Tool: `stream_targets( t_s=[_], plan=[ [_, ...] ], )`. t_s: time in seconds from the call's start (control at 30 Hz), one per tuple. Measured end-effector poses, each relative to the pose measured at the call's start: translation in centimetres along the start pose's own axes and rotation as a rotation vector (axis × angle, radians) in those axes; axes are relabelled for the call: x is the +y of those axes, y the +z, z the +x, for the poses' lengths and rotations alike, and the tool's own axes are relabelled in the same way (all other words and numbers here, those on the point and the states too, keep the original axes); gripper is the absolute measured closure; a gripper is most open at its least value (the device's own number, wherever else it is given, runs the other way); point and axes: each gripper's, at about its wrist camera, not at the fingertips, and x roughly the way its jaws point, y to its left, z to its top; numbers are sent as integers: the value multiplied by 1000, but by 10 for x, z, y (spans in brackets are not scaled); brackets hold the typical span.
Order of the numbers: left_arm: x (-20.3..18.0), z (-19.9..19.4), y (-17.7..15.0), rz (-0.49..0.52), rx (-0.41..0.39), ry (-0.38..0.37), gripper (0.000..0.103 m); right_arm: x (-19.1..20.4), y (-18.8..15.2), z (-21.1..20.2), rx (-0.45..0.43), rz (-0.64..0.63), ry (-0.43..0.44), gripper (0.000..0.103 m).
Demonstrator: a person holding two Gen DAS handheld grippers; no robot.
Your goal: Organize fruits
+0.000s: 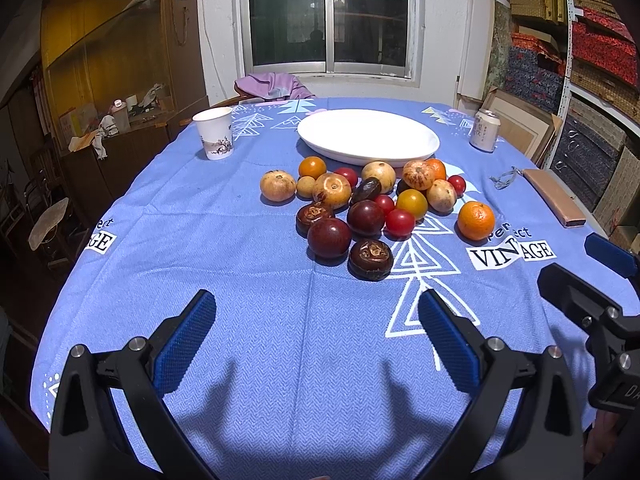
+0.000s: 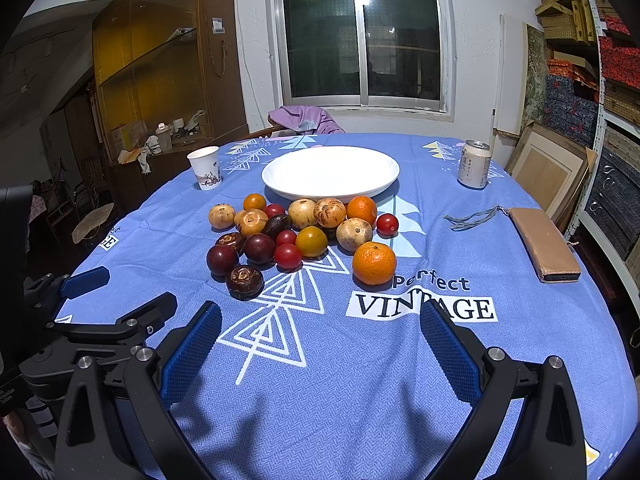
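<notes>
1. Tablecloth [image 2: 360, 380], blue with white tree shapes and a "Perfect VINTAGE" print, covers the whole round table under both cameras.
2. Left gripper [image 1: 316, 312] hangs low over bare cloth at the near edge, its blue-padded jaws wide apart with nothing between them.
3. Right gripper [image 2: 320, 320] sits just beside it on the right, jaws likewise spread and holding nothing, the "VINTAGE" lettering showing between its fingers.
4. White oval plate [image 2: 276, 178] lies past the fruit toward the window, with nothing on it.
5. Fruit pile [image 2: 296, 232] is bunched on the cloth right in front of the plate: tan round fruits, dark purple ones, small red tomatoes and a yellow one, all touching or nearly so.
6. Brown wallet [image 2: 544, 248] lies near the table's right edge, well apart from the pile.
7. Drink can [image 2: 474, 164] stands upright to the right of the plate.
8. Paper cup [image 2: 205, 168] stands upright to the plate's left.
9. Loose orange [image 2: 374, 263] rests at the pile's near right side, just above the printed words.
</notes>
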Motion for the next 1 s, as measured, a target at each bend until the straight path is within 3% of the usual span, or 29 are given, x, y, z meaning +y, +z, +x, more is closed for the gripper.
stream_targets(
  t_s=[0.67, 0.83, 1.0],
  plan=[
    [0, 2, -1, -1, 19, -6, 4, 2, -2, 3, 4, 8, -10, 3],
    [2, 6, 0, 7, 14, -14, 4, -4, -7, 17, 57, 2, 31, 3],
    [8, 20, 0, 20, 56, -71, 4, -20, -8, 30, 112, 37, 98, 3]
  ],
)
